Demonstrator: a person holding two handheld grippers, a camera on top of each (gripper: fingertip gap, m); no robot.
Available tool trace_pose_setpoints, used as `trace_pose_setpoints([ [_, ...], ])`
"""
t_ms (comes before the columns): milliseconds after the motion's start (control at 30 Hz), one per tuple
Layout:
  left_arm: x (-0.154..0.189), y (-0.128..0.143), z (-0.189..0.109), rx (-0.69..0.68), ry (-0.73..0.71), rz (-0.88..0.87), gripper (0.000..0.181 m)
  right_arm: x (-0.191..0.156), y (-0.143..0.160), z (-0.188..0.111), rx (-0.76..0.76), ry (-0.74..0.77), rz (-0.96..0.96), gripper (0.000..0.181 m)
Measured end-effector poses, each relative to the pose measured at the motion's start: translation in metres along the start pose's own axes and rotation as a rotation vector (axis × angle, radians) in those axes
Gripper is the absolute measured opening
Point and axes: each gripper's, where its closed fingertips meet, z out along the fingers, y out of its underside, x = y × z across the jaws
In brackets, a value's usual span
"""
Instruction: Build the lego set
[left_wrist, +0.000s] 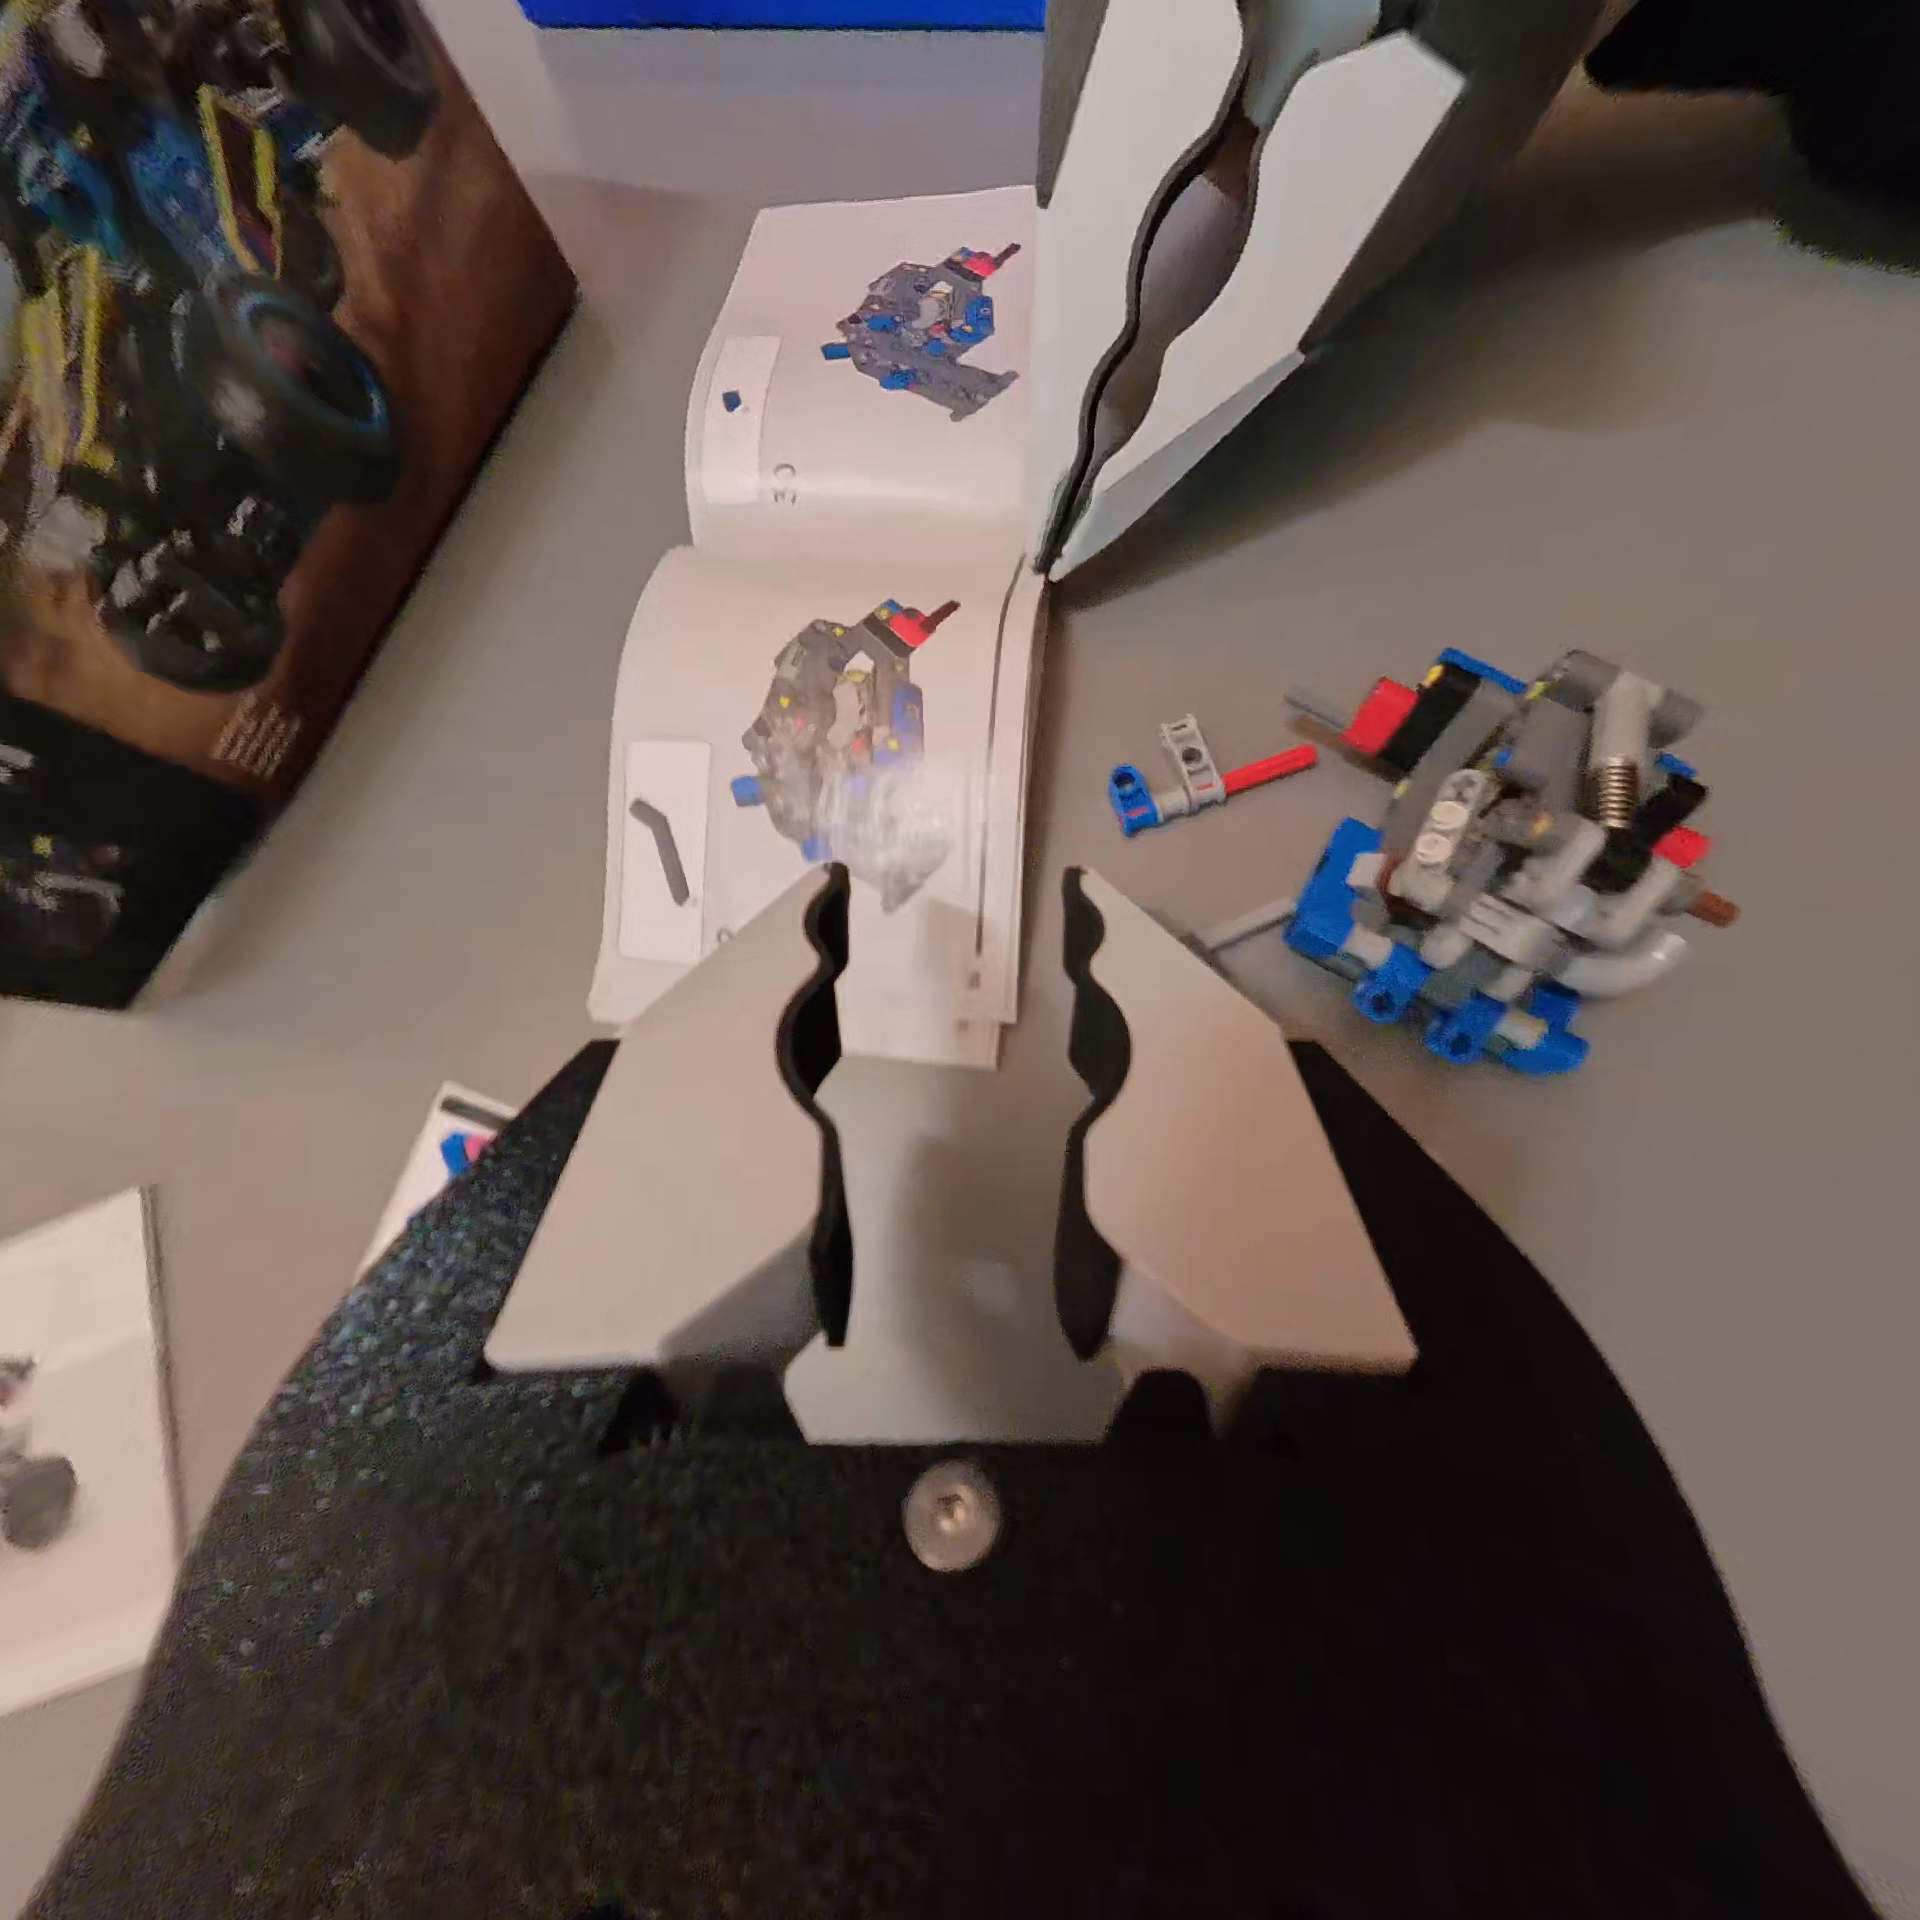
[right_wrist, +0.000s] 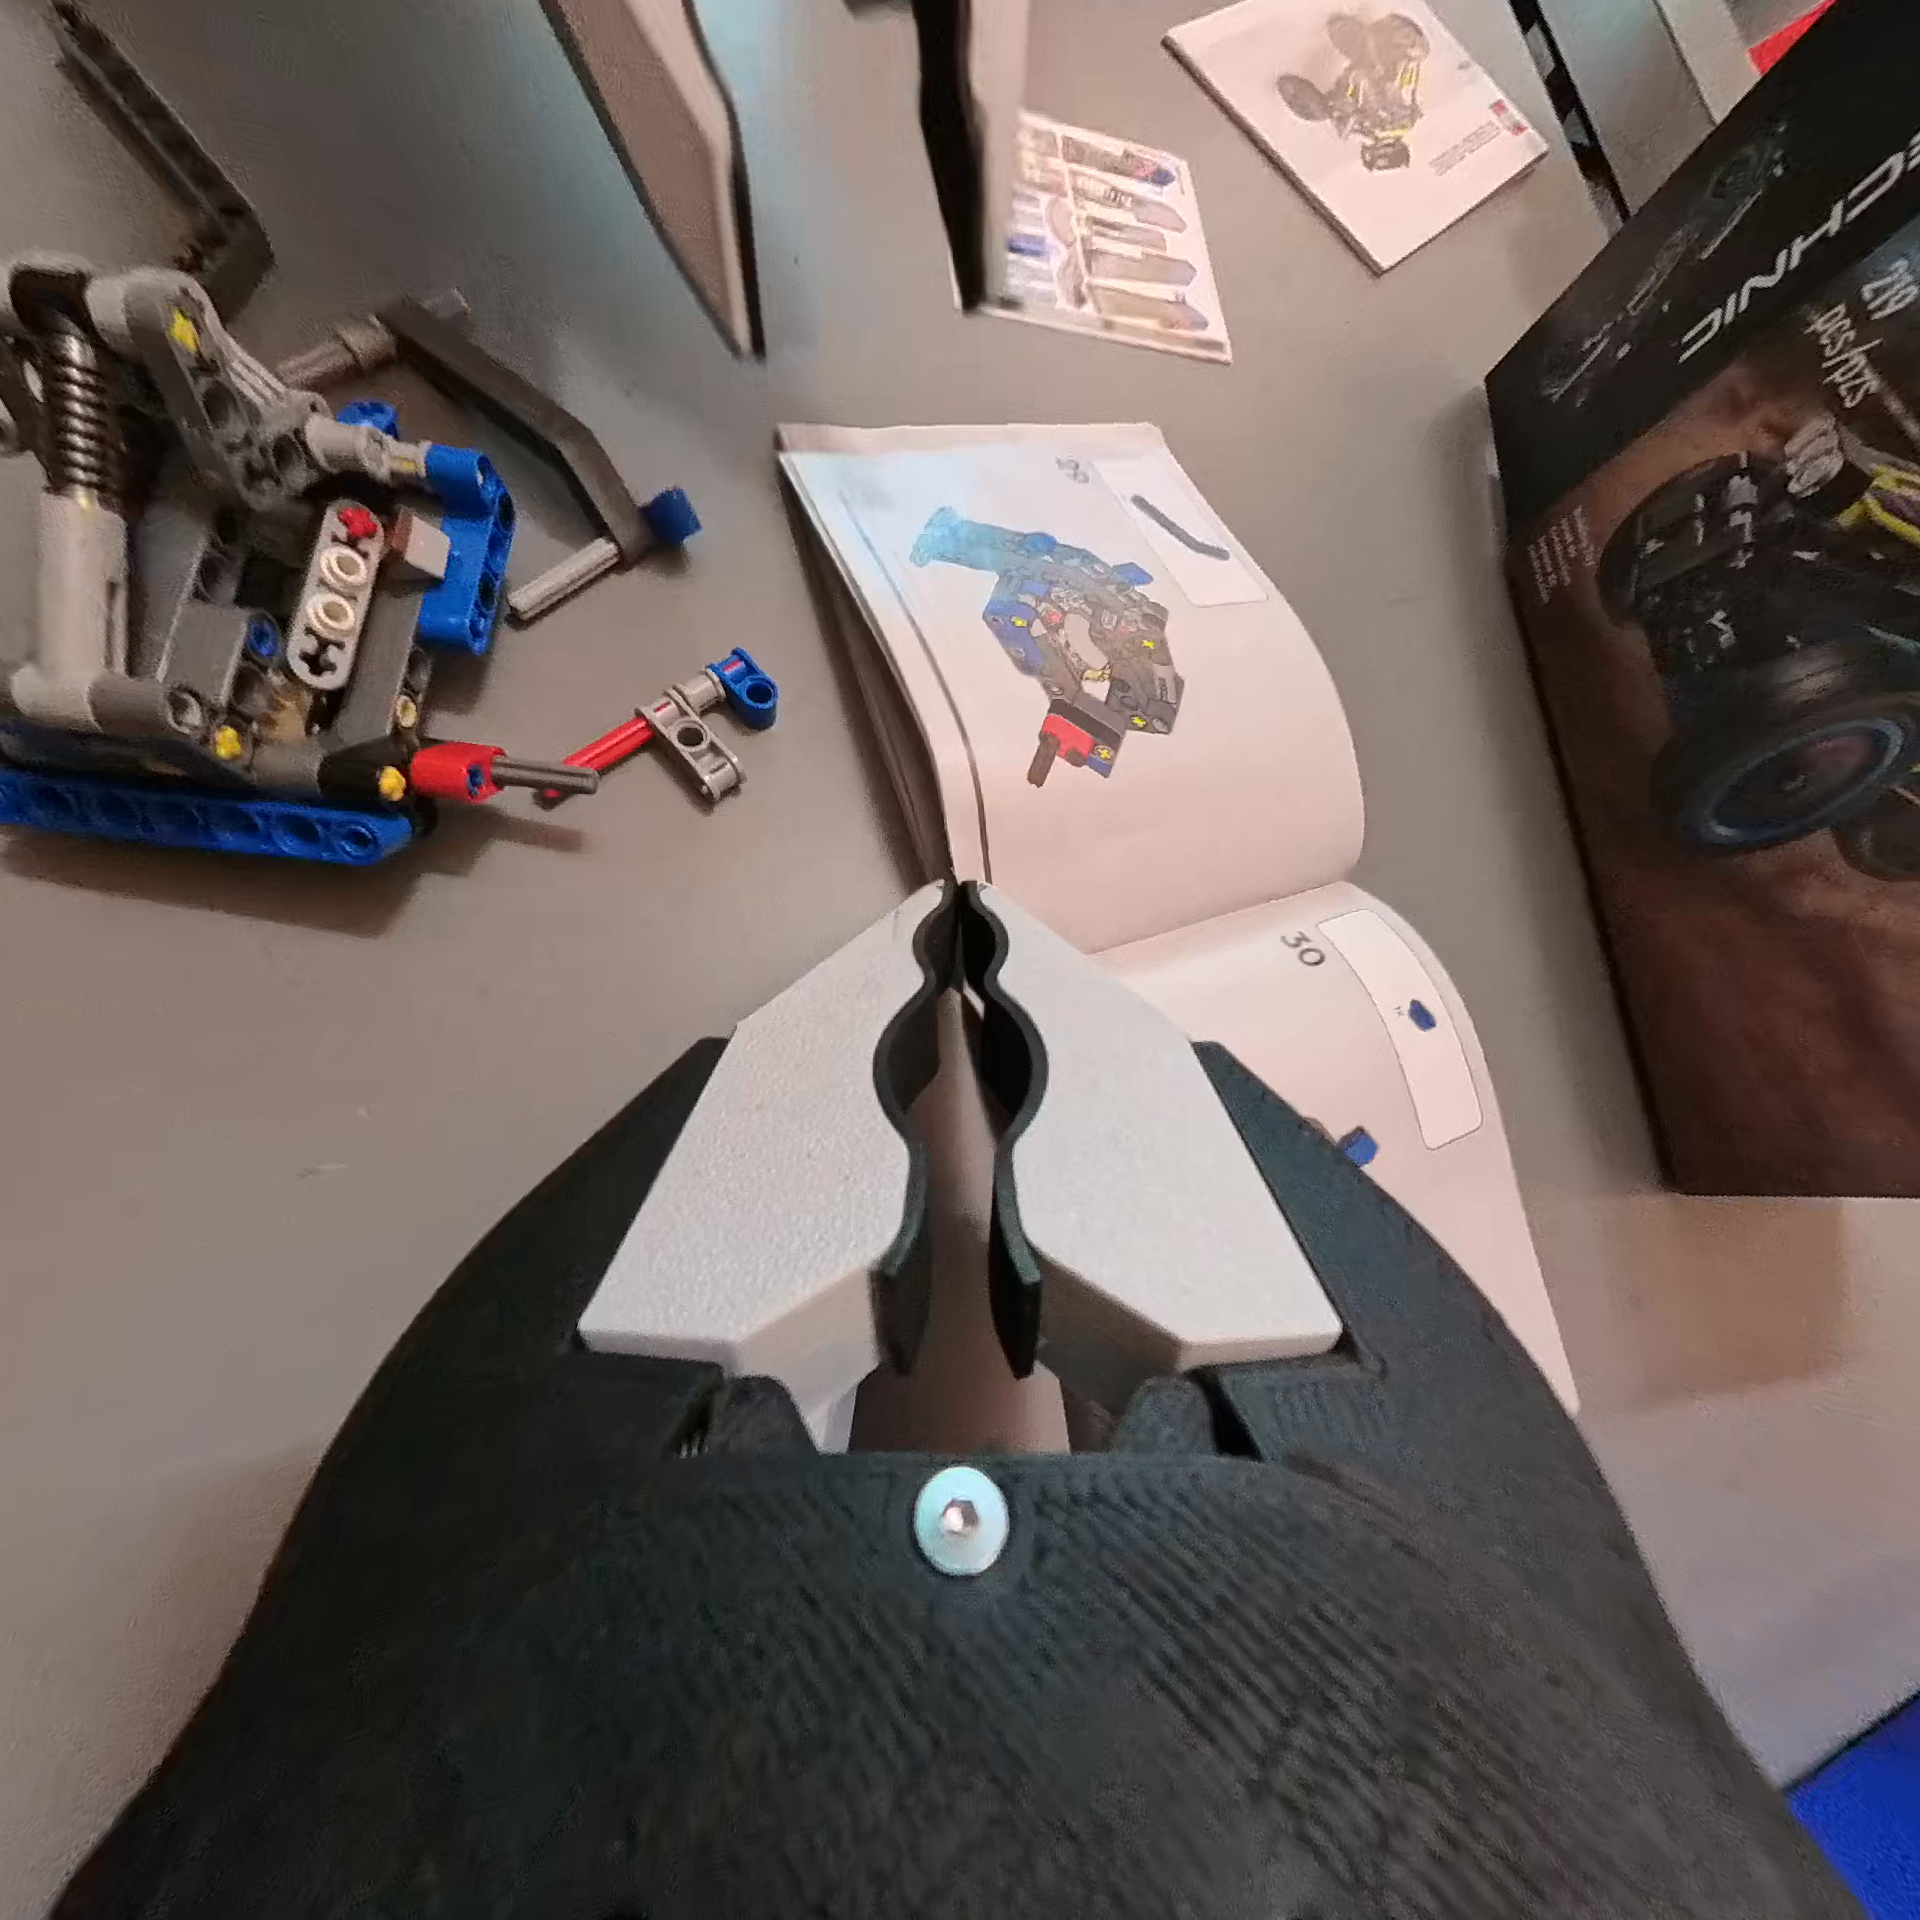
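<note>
Partly built lego assembly (left_wrist: 1496, 862): blue beams at the base, grey and black beams above, a coiled spring strut, red connectors at one end. It rests on the grey tabletop (left_wrist: 1558, 436) beside the open instruction booklet (left_wrist: 831, 727), apart from it. Between the two lies a small loose sub-assembly (left_wrist: 1195, 779) of a red axle, a grey connector and a blue connector. The printed set box (left_wrist: 239, 416) stands closed on the booklet's far side; its contents are hidden. A second, closed booklet (right_wrist: 1361, 125) and a sticker sheet (right_wrist: 1122, 239) lie nearby. Left gripper (left_wrist: 951, 894): jaws well parted, empty, hovering over the booklet's near edge. Right gripper (right_wrist: 961, 894): jaws pressed together at the booklet's edge; whether paper is pinched cannot be told.
</note>
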Motion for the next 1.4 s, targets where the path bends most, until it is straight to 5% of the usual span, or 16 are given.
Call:
trace_pose_setpoints([
  [333, -0.002, -0.002, 0.018, -0.214, -0.067, 0.309, 0.03, 0.007, -0.023, -0.016, 0.253, -0.088, 0.496, 0.0],
  [433, 0.0, -0.003, 0.012, -0.219, -0.041, 0.288, 0.025, 0.005, -0.017, -0.016, 0.196, -0.062, 0.482, 0.0],
  [533, -0.001, -0.003, 0.01, -0.216, -0.033, 0.263, 0.001, -0.002, -0.014, -0.011, 0.138, -0.065, 0.464, 0.0],
  [833, 0.001, -0.012, 0.001, -0.228, -0.048, 0.322, 0.0, -0.015, -0.014, -0.009, 0.085, -0.077, 0.316, 0.0],
  [967, -0.006, -0.018, -0.001, -0.243, -0.122, 0.411, 0.0, -0.004, -0.038, -0.022, 0.21, 0.022, 0.207, 0.03],
  [1133, -0.009, -0.038, -0.001, -0.183, -0.193, 0.492, 0.0, 0.0, -0.027, -0.016, 0.12, 0.094, 0.092, 0.008],
  [1400, -0.007, -0.074, 0.001, -0.052, -0.232, 0.655, 0.0, 0.01, -0.04, -0.026, 0.221, 0.12, 0.134, 0.03],
])
